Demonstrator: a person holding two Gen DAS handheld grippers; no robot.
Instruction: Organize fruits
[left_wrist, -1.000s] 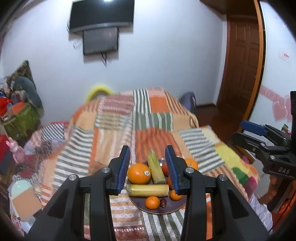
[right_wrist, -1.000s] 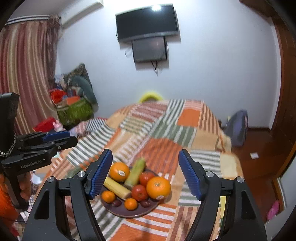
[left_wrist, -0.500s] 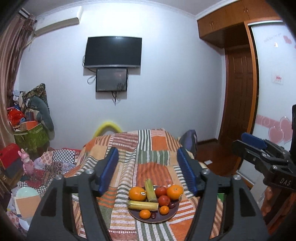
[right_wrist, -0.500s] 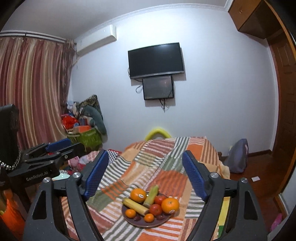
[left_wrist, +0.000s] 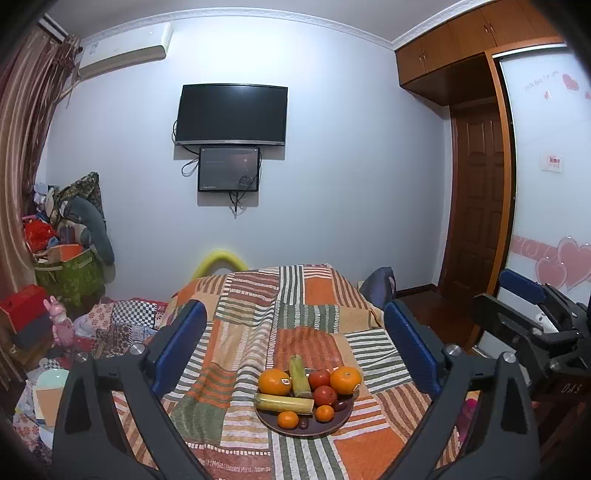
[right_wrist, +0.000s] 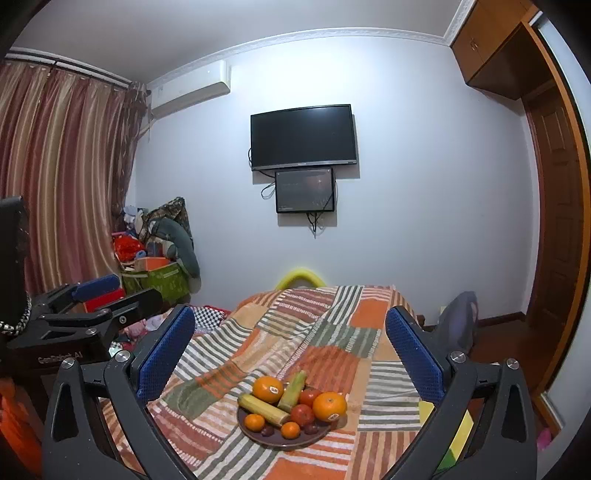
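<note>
With every fruit gathered on the round dark brown plate (left_wrist: 317, 430) upon the striped patchwork bedspread (left_wrist: 314, 325), both hand-held grippers, left (left_wrist: 291, 352) and right (right_wrist: 290, 356), hang opening wide and empty, suggesting little remains

Left tongs (left_wrist: 293, 350) pointed fwd, tipped a bit down. Its two blue pads (left_wrist: 180, 345) stood far apart, one at each side of the pic, and its jaws were opening. Nothing was between them, nothing touched them. Black arms w/ silver bolts ran back to the bottom corners.

Right tongs (right_wrist: 290, 350) pointed the same way, almost flat. Jaws were opening too, pads (right_wrist: 413, 354) wide apart, nothing held.

Both tongs were side by side: right one showed at the right edge of the left cam, left one at the left edge of the right cam.
</note>
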